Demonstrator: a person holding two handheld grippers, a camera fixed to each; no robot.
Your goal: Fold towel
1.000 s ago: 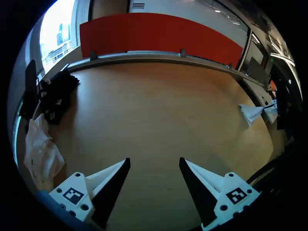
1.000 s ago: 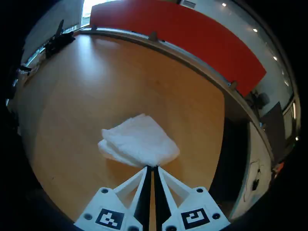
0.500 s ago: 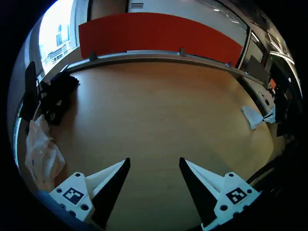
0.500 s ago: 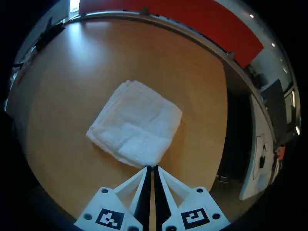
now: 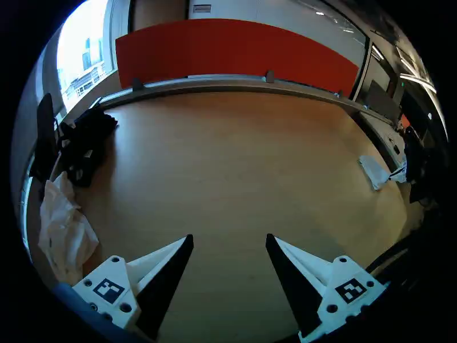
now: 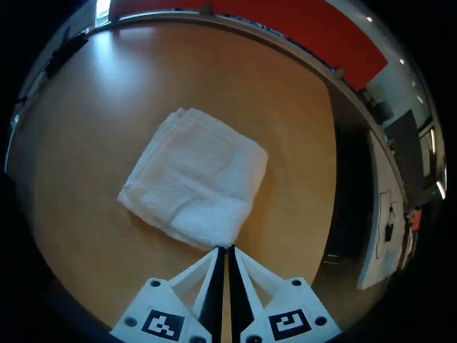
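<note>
One folded towel (image 6: 194, 177) flat on the wooden table (image 5: 228, 154), my right gripper (image 6: 227, 250) pinched on its near corner, my left gripper (image 5: 229, 243) spread wide over bare wood, well apart.

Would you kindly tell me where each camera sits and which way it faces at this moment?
Left gripper view: rides the open left tool, facing across the table toward the red partition.
Right gripper view: rides the right tool, shut on a corner of the towel, looking steeply down.
Both show the table and towel.
</note>
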